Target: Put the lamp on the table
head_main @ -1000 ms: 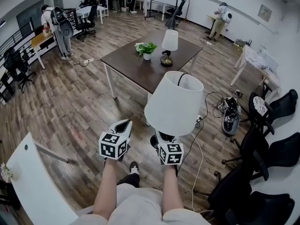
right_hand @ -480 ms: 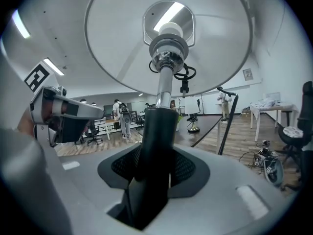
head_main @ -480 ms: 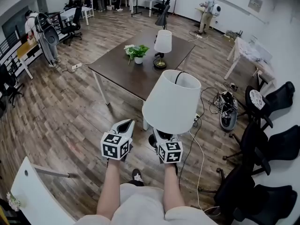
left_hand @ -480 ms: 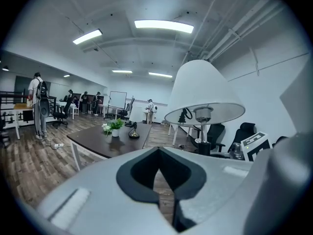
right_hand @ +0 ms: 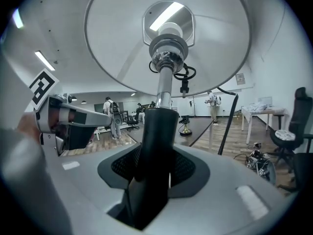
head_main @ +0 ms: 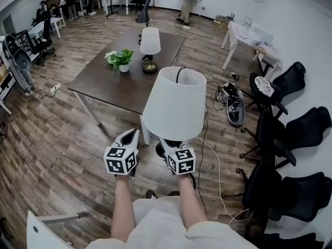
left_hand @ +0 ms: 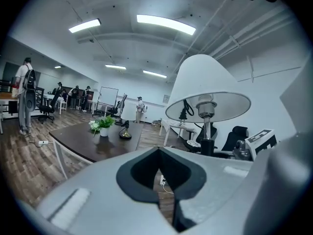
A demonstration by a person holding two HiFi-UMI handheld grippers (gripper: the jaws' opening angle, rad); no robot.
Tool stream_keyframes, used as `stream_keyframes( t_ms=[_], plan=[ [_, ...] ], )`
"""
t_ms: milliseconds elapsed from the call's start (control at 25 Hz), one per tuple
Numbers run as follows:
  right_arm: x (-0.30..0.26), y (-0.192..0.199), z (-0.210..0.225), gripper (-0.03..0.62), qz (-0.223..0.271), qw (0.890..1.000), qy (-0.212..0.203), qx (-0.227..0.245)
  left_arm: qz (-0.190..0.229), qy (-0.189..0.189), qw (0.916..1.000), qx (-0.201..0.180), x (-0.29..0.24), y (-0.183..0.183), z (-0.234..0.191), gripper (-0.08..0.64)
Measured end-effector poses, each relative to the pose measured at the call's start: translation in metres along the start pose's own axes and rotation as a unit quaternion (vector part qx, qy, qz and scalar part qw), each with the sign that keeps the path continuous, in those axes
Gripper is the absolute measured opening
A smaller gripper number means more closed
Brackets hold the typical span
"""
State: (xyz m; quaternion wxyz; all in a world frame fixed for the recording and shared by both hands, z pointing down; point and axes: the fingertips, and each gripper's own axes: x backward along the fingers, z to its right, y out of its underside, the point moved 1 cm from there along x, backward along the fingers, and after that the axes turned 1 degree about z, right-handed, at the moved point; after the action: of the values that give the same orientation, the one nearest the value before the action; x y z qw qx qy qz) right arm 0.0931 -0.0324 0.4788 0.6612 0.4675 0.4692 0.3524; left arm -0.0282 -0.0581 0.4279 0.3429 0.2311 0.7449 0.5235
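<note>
Holding the lamp (head_main: 175, 104) by its black stem, your right claw (right_hand: 156, 175) is clamped tight, with the white shade upright above the floor, short of the desk (head_main: 122, 90) at 12 o'clock. Your left claw (head_main: 132, 135), at 9 o'clock of the right, has its jaws together on nothing. A second lamp (head_main: 150, 41) and a potted plant (head_main: 121, 58) stand on the desk.

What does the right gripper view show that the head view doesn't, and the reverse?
Only the right gripper view: the right tool with its jaws clamped on the lamp's black stem, and the socket inside the shade. Only the head view: the potted plant, and the right tool's marker cube. Both: the white shade, the left tool, the dark table with the second lamp.
</note>
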Motion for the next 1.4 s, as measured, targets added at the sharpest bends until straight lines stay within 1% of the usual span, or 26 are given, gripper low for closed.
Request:
stream_keyframes(
  t_ms=[160, 280, 480, 640, 800, 1120, 1400],
  plan=[
    [-0.008, 0.006, 0.003, 0.187, -0.004, 1.0, 0.007, -0.004, -0.005, 0.013, 0.9999, 0.003, -0.012, 0.003, -0.006, 0.001],
    [-0.013, 0.01, 0.006, 0.187, -0.008, 1.0, 0.017, -0.006, -0.009, 0.024, 0.9997, -0.001, -0.019, 0.004, -0.008, 0.001],
    [-0.027, 0.009, 0.009, 0.187, -0.016, 1.0, 0.015, 0.003, -0.009, 0.022, 0.9996, 0.014, -0.026, 0.006, -0.021, 0.001],
    [-0.043, 0.004, 0.016, 0.187, -0.011, 1.0, 0.02, -0.005, -0.019, 0.027, 0.9995, -0.001, -0.033, 0.005, -0.021, 0.001],
    [-0.067, -0.006, 0.009, 0.187, 0.0, 1.0, 0.007, -0.022, -0.013, 0.011, 0.9998, -0.007, -0.032, -0.01, -0.045, 0.001],
    [-0.11, -0.023, 0.0, 0.187, 0.004, 1.0, -0.014, -0.012, -0.009, -0.017, 0.9998, -0.002, -0.04, -0.025, -0.083, 0.001],
    [-0.148, -0.037, 0.015, 0.186, 0.004, 1.0, -0.026, -0.011, -0.009, -0.034, 0.9994, 0.004, -0.066, -0.038, -0.107, 0.001]
  ],
)
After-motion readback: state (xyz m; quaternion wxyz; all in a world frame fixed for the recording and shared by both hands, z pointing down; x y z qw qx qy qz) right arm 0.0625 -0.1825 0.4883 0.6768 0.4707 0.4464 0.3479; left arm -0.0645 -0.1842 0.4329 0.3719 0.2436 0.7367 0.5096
